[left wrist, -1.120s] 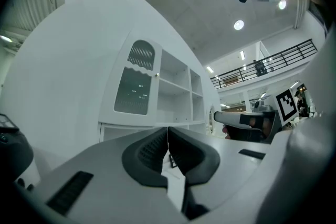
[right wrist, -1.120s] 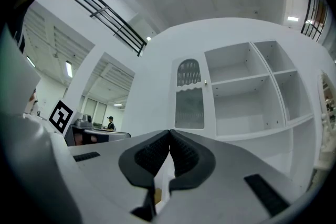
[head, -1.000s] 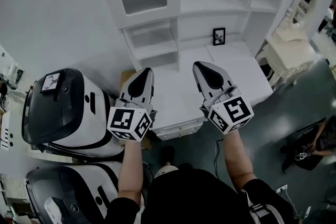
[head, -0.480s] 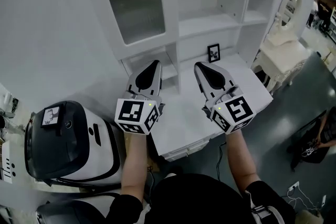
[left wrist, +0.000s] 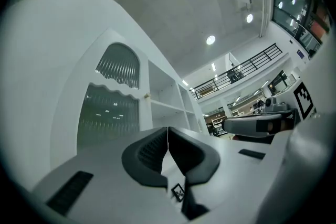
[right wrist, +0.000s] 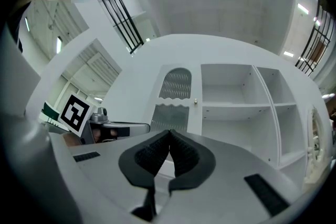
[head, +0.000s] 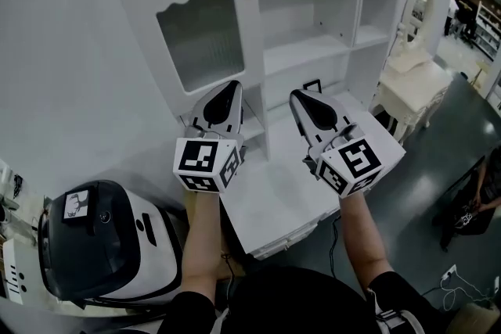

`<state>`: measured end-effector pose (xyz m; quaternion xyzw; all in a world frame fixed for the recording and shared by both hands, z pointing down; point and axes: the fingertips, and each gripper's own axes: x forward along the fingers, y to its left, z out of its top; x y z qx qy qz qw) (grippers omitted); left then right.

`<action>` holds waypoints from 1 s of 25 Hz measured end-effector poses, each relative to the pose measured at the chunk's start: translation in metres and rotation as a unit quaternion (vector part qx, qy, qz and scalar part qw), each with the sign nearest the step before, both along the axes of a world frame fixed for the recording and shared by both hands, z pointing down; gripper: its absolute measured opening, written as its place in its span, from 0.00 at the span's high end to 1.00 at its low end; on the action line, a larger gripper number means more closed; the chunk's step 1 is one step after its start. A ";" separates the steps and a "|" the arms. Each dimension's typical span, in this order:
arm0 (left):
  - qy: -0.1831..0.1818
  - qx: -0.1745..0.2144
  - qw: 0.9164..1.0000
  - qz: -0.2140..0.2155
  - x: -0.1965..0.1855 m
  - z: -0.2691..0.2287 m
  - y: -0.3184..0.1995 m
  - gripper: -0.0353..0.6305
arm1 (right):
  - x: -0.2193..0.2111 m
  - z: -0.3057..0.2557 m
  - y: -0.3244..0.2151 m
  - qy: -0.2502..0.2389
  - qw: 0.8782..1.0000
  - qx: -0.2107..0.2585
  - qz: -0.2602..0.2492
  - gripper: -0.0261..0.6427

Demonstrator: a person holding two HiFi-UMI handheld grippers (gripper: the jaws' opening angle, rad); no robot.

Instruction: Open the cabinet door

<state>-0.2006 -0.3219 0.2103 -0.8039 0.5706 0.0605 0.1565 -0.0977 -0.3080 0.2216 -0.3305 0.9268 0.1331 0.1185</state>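
Currently | left gripper (head: 229, 88) is hovering below the cabinet door (head: 205, 43), jaws pressed together, empty | right gripper (head: 300, 96) is hovering alongside, likewise | door is sitting closed.

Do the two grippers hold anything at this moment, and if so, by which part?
Nothing is held. The left gripper and the right gripper both have jaws together, nothing between them; neither touches the cabinet door.
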 end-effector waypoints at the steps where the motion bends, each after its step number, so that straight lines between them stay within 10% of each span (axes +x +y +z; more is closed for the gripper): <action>1: -0.001 0.004 1.000 0.001 -0.001 -0.005 -0.003 0.91 | -0.001 -0.004 -0.001 -0.002 1.000 0.003 0.003 0.93; 25: -0.073 0.071 0.995 -0.004 0.004 -0.109 -0.073 0.86 | 0.005 -0.052 -0.049 0.004 0.999 0.021 0.050 0.93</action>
